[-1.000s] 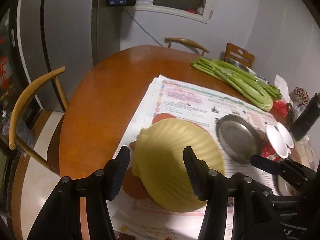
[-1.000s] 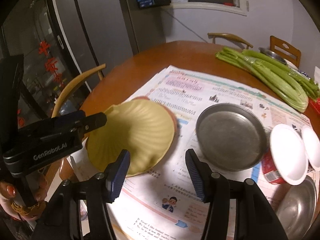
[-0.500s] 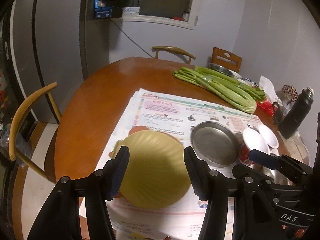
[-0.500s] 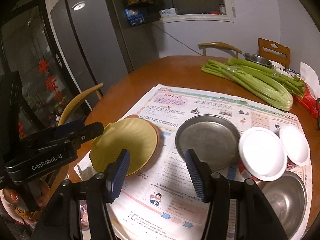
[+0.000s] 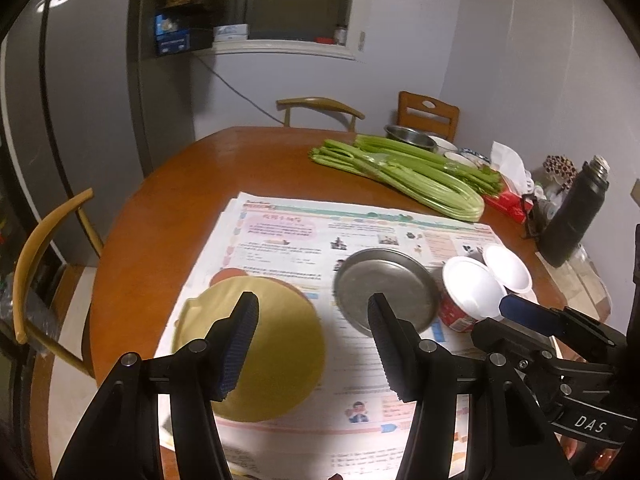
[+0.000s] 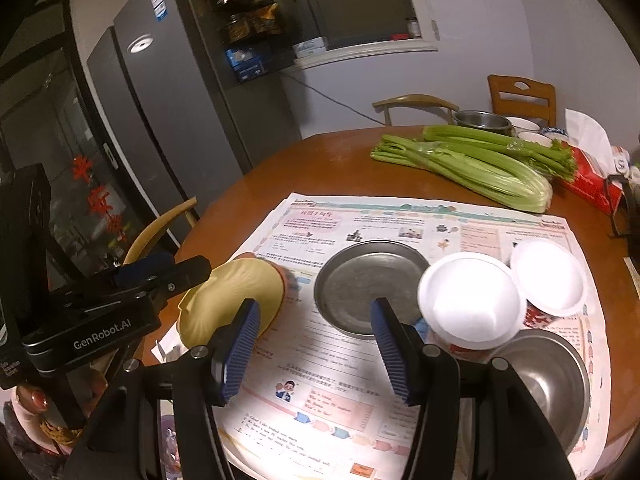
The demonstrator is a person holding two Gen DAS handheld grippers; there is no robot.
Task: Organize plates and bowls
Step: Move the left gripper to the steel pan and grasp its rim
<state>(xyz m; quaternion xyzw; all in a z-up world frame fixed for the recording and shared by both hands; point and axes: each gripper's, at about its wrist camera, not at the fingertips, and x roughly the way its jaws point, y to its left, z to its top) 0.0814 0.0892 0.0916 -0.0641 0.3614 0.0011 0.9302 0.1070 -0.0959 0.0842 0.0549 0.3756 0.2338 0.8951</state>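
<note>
A yellow scalloped plate [image 5: 288, 344] lies on an orange plate [image 5: 228, 274] at the near left of the newspaper. To its right sits a steel plate [image 5: 384, 292]. Further right, two white foam bowls [image 5: 472, 288] rest upside down over red tubs. A steel bowl [image 6: 548, 376] stands at the near right. My left gripper [image 5: 313, 298] hovers open above the yellow plate [image 6: 232, 300], holding nothing. My right gripper [image 6: 315, 303] hovers open over the paper, between the yellow plate and the steel plate [image 6: 368, 280]. Each gripper shows in the other's view: the right gripper [image 5: 528, 312], the left gripper [image 6: 160, 270].
Celery [image 5: 400, 172] lies across the far side of the round wooden table [image 5: 180, 200], with small bowls behind it. A black bottle [image 5: 572, 220] and a red packet stand at the right edge. Wooden chairs [image 5: 48, 248] ring the table. A grey fridge is at the left.
Both grippers have drawn back and risen away from the plates, so the table looks smaller and farther. The yellow plate stays put on the orange one. Both jaws keep the same gap.
</note>
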